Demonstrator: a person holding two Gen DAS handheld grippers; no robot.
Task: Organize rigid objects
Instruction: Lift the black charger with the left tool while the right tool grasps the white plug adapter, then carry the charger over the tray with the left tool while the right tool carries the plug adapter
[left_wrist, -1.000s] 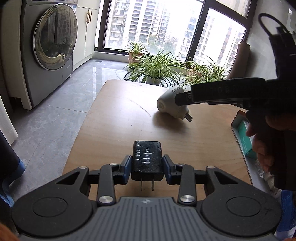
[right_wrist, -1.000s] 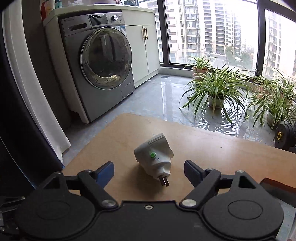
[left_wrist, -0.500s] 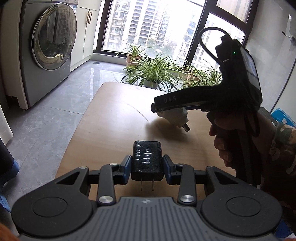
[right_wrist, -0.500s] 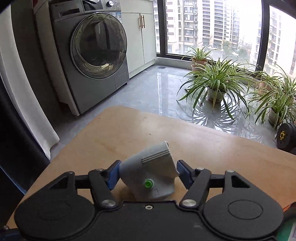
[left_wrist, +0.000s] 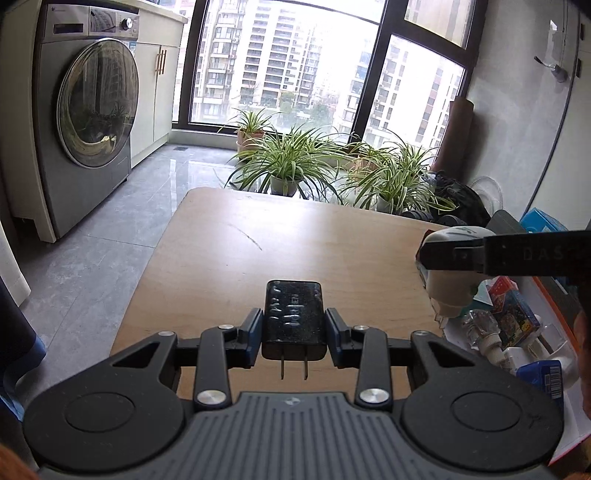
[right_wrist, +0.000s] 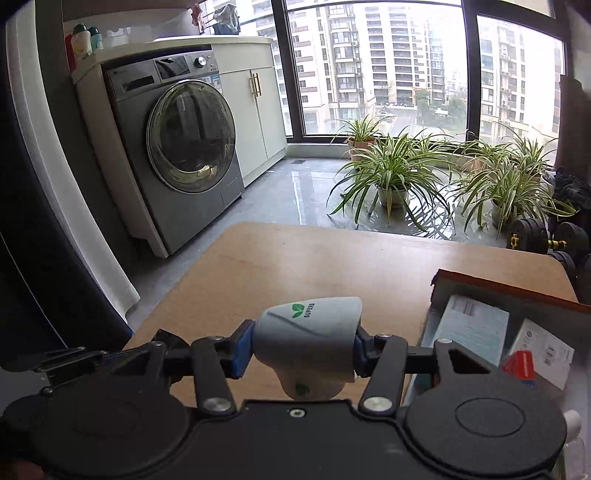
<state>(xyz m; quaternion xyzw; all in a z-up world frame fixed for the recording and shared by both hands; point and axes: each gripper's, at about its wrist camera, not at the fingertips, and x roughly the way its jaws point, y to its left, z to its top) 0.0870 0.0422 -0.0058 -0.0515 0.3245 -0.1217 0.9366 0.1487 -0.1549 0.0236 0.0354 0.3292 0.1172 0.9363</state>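
Observation:
My left gripper (left_wrist: 294, 328) is shut on a black plug charger (left_wrist: 294, 319), prongs pointing back at the camera, held above the wooden table (left_wrist: 236, 258). My right gripper (right_wrist: 303, 343) is shut on a white plug-in device (right_wrist: 308, 334) with a green leaf logo, held above the table near the box's left edge. In the left wrist view that device (left_wrist: 448, 280) hangs under the right gripper's black finger, over the open box (left_wrist: 554, 299) at the right.
The box (right_wrist: 506, 295) at the table's right holds several cartons (right_wrist: 472, 325), small packets and a bottle (left_wrist: 480, 328). A washing machine (right_wrist: 181, 147) stands left of the table. Potted plants (left_wrist: 291, 166) sit on the floor beyond the far edge.
My right gripper closed on the white device, lifted it off the table and carried it right, over the box. My left gripper kept hold of the black charger and rose a little.

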